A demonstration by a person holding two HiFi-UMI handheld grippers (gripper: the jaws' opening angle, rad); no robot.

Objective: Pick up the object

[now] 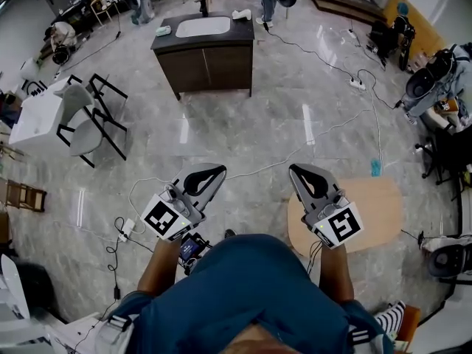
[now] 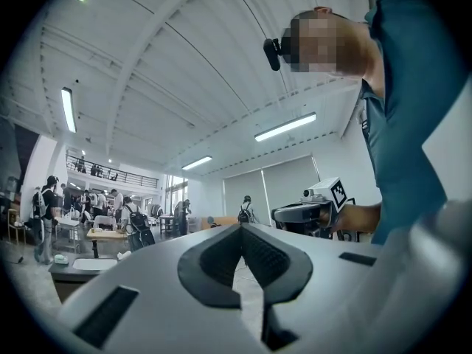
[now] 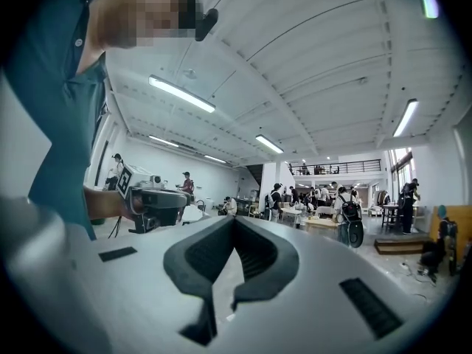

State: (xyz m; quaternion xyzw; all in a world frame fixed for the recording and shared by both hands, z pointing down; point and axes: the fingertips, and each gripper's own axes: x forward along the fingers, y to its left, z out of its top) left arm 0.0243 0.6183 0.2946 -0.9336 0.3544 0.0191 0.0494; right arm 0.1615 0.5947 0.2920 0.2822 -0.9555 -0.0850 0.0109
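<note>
The sink cabinet [image 1: 206, 57] is standing ahead on the floor [image 1: 258, 131]; chairs [image 1: 92, 120] are sitting at left; a surface [image 1: 380, 209] is lying beside the right gripper [image 1: 294, 169].

The left tool [image 1: 219, 169] and right tool [image 1: 293, 168] are pale grey with black pads [image 2: 214, 264] and black-and-white square markers. The floor [image 1: 243, 131] is grey and marble-veined. The cabinet [image 1: 214, 65] is dark brown, its basin [image 1: 203, 26] white, and the shirt [image 1: 251, 293] teal.

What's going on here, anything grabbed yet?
Nothing yet. A person holds the left gripper and the right gripper out level in front, both with jaws together and empty. A dark sink cabinet stands ahead across the floor, well apart from both grippers. No object is being handled.
</note>
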